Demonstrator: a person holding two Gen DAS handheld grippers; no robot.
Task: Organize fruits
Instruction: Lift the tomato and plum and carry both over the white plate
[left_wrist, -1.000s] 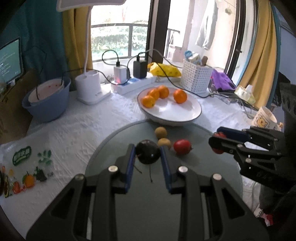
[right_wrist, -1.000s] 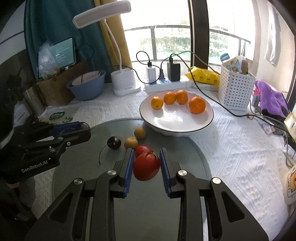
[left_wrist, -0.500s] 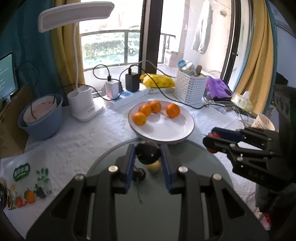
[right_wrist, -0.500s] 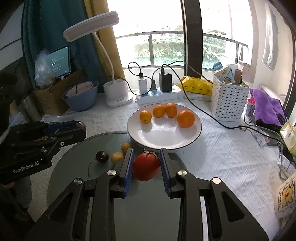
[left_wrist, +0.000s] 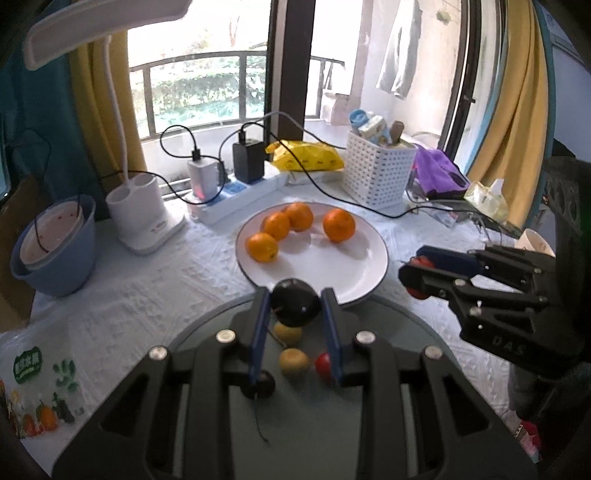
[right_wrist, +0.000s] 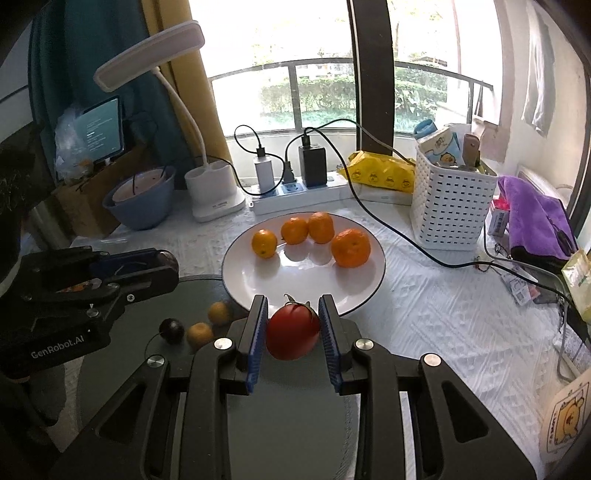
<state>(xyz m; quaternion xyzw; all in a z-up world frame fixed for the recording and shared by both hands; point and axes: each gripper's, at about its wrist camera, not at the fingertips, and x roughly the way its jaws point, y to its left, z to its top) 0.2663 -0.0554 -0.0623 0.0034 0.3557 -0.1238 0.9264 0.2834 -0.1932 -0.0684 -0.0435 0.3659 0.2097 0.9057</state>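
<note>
Both claws are loaded right now: left claw (left_wrist: 295, 314) is clamped on a dark plum (left_wrist: 294, 308), right claw (right_wrist: 292, 325) is squeezing a red tomato (right_wrist: 292, 331). Both hang just at the near rim of the white plate (right_wrist: 369, 291), where four oranges (right_wrist: 350, 247) already sit toward the back. Risks as I see them: round fruit dropped from height could roll off the plate or knock the oranges, and the claws are close enough to bump. The tomato's probably soft, so it could bruise.
</note>
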